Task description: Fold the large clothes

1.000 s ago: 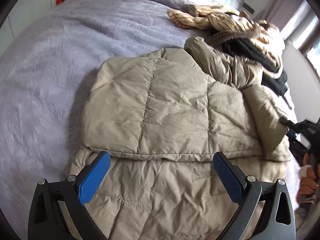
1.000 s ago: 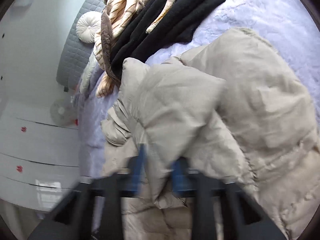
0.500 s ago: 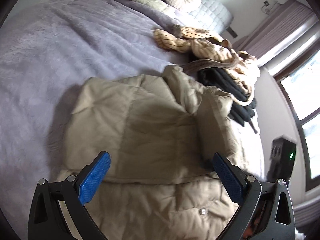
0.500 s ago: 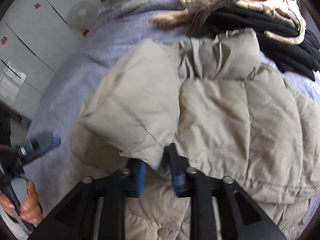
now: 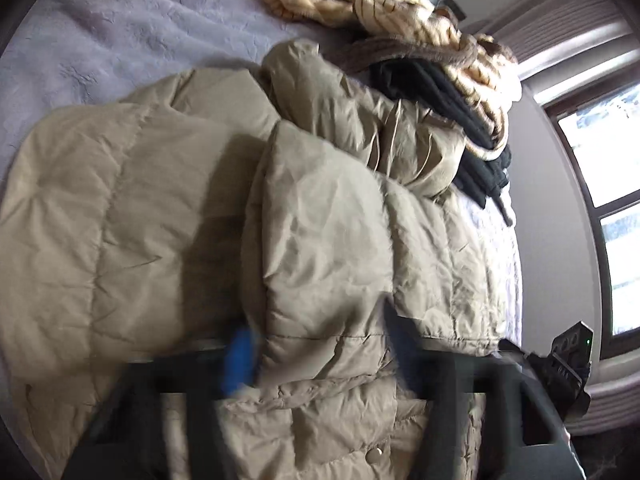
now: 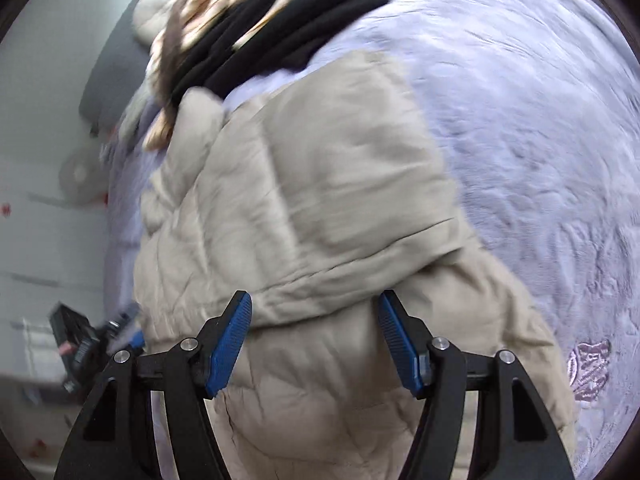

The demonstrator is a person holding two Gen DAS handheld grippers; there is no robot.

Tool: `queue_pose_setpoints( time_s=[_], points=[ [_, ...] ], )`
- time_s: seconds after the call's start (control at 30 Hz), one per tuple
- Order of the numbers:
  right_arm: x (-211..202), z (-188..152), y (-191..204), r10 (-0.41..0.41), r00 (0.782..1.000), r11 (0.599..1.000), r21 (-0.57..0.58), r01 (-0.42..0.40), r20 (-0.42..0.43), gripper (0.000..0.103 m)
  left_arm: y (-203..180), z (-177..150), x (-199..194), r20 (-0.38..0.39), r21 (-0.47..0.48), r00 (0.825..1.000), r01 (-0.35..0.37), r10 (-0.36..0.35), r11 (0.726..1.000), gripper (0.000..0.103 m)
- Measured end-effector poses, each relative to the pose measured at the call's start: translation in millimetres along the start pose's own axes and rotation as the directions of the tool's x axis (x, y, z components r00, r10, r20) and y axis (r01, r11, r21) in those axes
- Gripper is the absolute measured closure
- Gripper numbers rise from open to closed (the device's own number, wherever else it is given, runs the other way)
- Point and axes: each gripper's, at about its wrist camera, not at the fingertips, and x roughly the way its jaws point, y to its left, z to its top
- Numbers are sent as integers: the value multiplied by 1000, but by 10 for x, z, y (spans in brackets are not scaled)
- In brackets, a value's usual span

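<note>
A beige quilted puffer jacket (image 5: 328,240) lies on the lilac bed cover (image 5: 120,40), both sleeves folded across its body. My left gripper (image 5: 316,352) is blurred; its blue pads (image 5: 240,360) stand either side of the folded right sleeve's cuff, partly closed. In the right wrist view the jacket (image 6: 304,208) fills the middle. My right gripper (image 6: 316,340) is open and empty just above the jacket's lower part, pads (image 6: 228,340) well apart.
A pile of tan striped and black clothes (image 5: 432,64) lies beyond the jacket's collar, also in the right wrist view (image 6: 280,20). A window (image 5: 600,184) is right of the bed. A white cupboard wall (image 6: 40,220) stands left.
My right gripper has let go of the sleeve, opened and drawn back. The sleeve now lies folded over the jacket. My left gripper has narrowed around that sleeve's cuff.
</note>
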Motion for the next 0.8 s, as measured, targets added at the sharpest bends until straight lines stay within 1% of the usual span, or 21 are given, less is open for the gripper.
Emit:
queue_pose_setpoints(
  time_s=[0.03, 0.07, 0.13, 0.2, 0.23, 0.3, 0.37, 0.43, 0.47, 0.57, 0.63, 0.7, 0.77, 0.8],
  points=[
    [-5, 23, -63, 9, 1000, 1000, 17, -9, 6, 38, -9, -13, 12, -11, 0, 1000, -5, 5, 1000, 88],
    [-2, 67, -105, 18, 1000, 999, 36, -18, 11, 43, -14, -35, -5, -2, -2, 1000, -2, 2, 1000, 88],
    [33, 130, -144, 31, 999, 998, 51, -31, 13, 78, -19, -127, -108, 34, 14, 999, -10, 10, 1000, 88],
    [77, 170, -85, 49, 999, 998, 33, -50, 13, 91, 15, -242, -159, 53, 25, 998, -42, 40, 999, 88],
    [115, 176, -53, 45, 999, 999, 18, -45, 12, 92, 62, -282, -135, 48, 22, 997, -53, 52, 998, 88],
    [286, 208, 32, 10, 1000, 1000, -24, -10, 2, 93, 155, -304, -68, 32, 7, 998, -63, 62, 998, 88],
    [409, 194, 0, -12, 1000, 1000, -23, 12, -10, 93, 192, -301, -22, 29, 9, 998, -64, 64, 998, 88],
    [450, 182, -11, -9, 1000, 1000, -8, 9, -7, 93, 182, -299, -72, 34, 15, 997, -73, 72, 997, 87],
    [451, 179, -10, -5, 1000, 1000, -8, 5, -4, 93, 177, -312, -140, 44, 31, 994, -101, 99, 994, 82],
    [413, 158, -25, -1, 1000, 1000, -19, 1, -9, 93, 177, -351, -360, 72, 75, 980, -192, 187, 978, 82],
    [365, 153, -33, -5, 1000, 999, -35, 4, -11, 93, 166, -335, -527, 95, 81, 973, -220, 212, 972, 82],
    [282, 134, -46, -22, 1000, 998, -66, 21, -16, 92, 122, -273, -654, 116, 92, 974, -204, 193, 975, 82],
    [214, 90, 23, -71, 997, 990, -123, 65, -38, 84, 5, -193, -712, 139, 118, 977, -181, 164, 976, 82],
    [160, 56, 81, -96, 994, 982, -167, 87, -43, 76, -80, -141, -703, 150, 134, 977, -170, 150, 976, 82]
  ],
)
